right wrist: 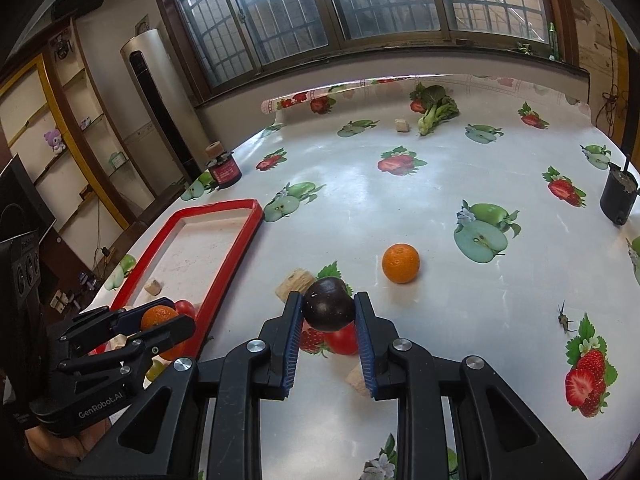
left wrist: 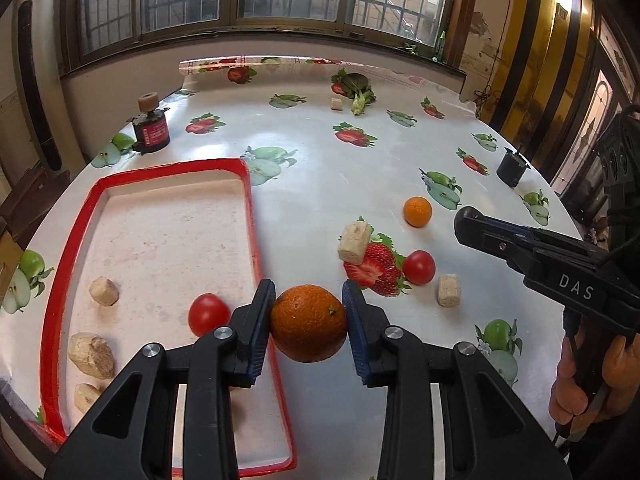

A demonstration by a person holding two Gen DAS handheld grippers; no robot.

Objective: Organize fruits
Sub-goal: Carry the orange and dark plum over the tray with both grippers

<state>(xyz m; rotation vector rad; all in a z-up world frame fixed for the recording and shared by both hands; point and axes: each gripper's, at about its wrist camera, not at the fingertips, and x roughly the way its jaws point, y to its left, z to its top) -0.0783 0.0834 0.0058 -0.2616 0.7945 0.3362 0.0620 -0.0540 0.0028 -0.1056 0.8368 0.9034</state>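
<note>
In the left wrist view, the left gripper point(left wrist: 308, 322) pinches a dimpled orange point(left wrist: 308, 323) over the red-rimmed tray point(left wrist: 252, 216)'s right edge; one glossy tomato point(left wrist: 208, 314) lies inside. In the right wrist view, the right gripper point(right wrist: 328, 312) clamps a dark plum point(right wrist: 328, 304); a small orange point(right wrist: 401, 263) and another tomato point(right wrist: 342, 339) wait mid-table.

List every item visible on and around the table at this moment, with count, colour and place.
Tray: one, red rim, table's left.
Tomatoes: two, red; one in tray, one on cloth.
Oranges: two; large one in left gripper, small one on cloth.
Plum: one, dark, in right gripper.
Beige chunks: several, in tray and on cloth.
Greens: one bunch, far edge.
Dark jar: one, red label, far left.
Black cup: one, right edge.
Left gripper: shut on orange.
Right gripper: shut on plum.
</note>
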